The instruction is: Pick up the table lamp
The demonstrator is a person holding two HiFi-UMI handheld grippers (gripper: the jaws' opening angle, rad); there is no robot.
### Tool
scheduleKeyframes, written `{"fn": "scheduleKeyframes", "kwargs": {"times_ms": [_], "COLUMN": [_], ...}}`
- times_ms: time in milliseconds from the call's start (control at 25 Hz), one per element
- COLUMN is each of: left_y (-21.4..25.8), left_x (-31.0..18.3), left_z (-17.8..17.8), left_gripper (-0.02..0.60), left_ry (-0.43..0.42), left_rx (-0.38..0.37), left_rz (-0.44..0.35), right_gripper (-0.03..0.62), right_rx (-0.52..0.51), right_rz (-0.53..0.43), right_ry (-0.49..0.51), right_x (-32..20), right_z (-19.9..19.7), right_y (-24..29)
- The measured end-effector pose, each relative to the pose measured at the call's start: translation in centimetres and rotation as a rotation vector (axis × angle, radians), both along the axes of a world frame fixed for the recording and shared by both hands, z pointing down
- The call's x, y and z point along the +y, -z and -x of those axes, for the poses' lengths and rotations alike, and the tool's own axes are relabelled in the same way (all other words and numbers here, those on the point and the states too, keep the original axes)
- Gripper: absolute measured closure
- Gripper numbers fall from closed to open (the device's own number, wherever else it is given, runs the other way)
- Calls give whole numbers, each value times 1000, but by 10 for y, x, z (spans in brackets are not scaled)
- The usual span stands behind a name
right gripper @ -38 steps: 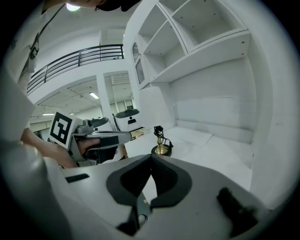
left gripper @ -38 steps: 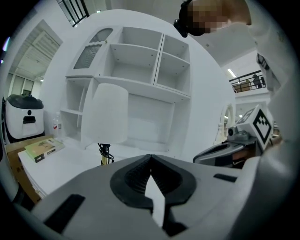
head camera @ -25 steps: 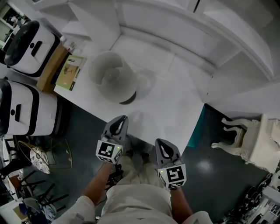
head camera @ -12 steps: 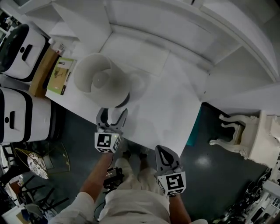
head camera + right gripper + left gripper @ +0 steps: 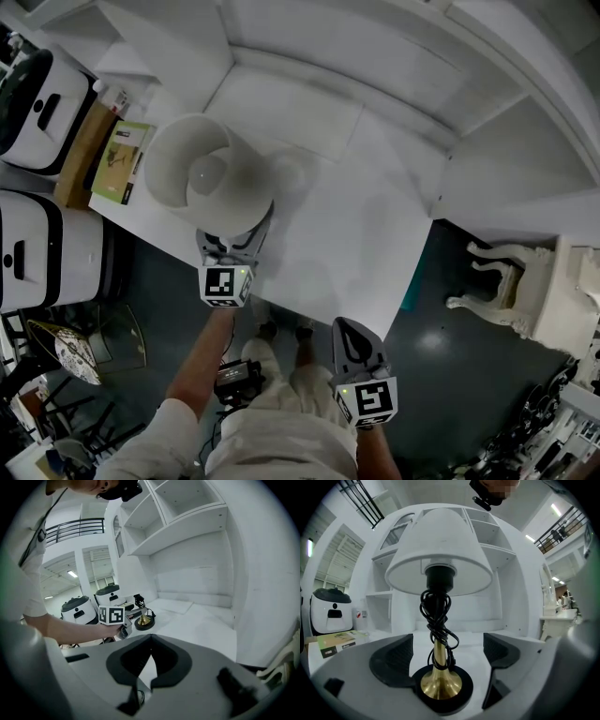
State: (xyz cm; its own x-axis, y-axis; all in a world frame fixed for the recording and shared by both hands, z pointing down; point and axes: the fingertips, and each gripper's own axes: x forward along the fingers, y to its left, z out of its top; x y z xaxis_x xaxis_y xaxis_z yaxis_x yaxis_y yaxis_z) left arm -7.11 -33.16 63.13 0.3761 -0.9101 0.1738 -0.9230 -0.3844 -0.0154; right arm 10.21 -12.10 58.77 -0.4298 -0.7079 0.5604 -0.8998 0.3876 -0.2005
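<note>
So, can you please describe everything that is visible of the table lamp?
The table lamp stands upright on the white desk, near its front edge. It has a white tapered shade, a black socket under it, and a slim brass-coloured stem that flares onto a round black base. A black cord is wound around the stem. The jaws of the left gripper stand on either side of the stem; they are opening and do not touch it.

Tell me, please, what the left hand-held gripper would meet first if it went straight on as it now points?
Probably the brass stem of the table lamp, wound with black cord. It stands centred between the opening jaws of the left hand-held gripper. The low black base may touch first, since depth is unclear.
</note>
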Motion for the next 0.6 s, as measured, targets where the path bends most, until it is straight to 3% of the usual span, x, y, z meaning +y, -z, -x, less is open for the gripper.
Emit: {"fn": "scheduleKeyframes", "kwargs": {"times_ms": [600], "left_y": [-11], "left_x": [-57], "left_z": [-6], "left_gripper": [133], "left_ry": [-74], "left_rx": [-27], "left_rz": [7], "right_gripper": [582], "right_rx": [23], "right_rz": [24], "right_ry": [-48], "right_x": [5], "right_z": [-5], "right_y": [-9]}}
